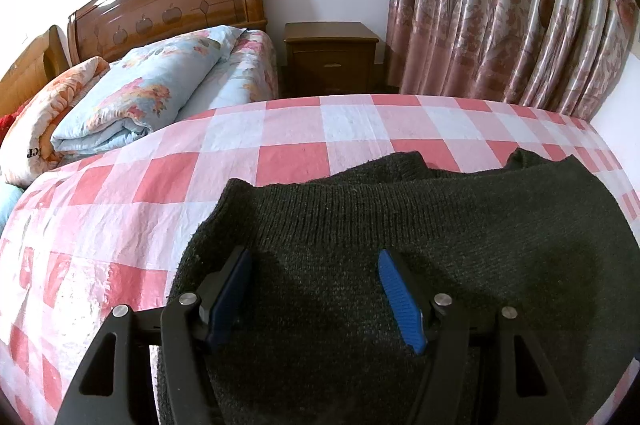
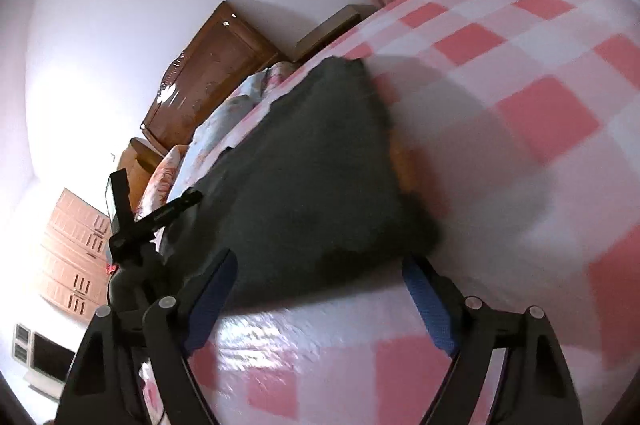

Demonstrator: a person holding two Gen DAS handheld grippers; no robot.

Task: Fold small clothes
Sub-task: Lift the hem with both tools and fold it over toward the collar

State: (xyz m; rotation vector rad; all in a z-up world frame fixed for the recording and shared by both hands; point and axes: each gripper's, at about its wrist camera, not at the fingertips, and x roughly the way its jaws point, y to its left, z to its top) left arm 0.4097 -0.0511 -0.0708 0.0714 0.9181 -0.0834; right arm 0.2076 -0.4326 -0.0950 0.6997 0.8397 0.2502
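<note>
The dark sweater [image 1: 400, 233] looks already folded into a compact stack on the checked cloth [image 1: 120, 209]. The left tongs [image 1: 314, 289] hang released above it; the right tongs [image 2: 320, 289], also released, sit just short of its near edge, so little seems left.

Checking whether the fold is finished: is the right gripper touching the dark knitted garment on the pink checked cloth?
Cannot tell. In the blurred right wrist view the open right gripper frames the dark knitted garment's near edge; neither contact nor gap shows plainly.

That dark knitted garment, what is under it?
The dark knitted garment lies on a pink-and-white checked cloth. At its edge something orange peeks out; the rest underneath is covered.
</note>
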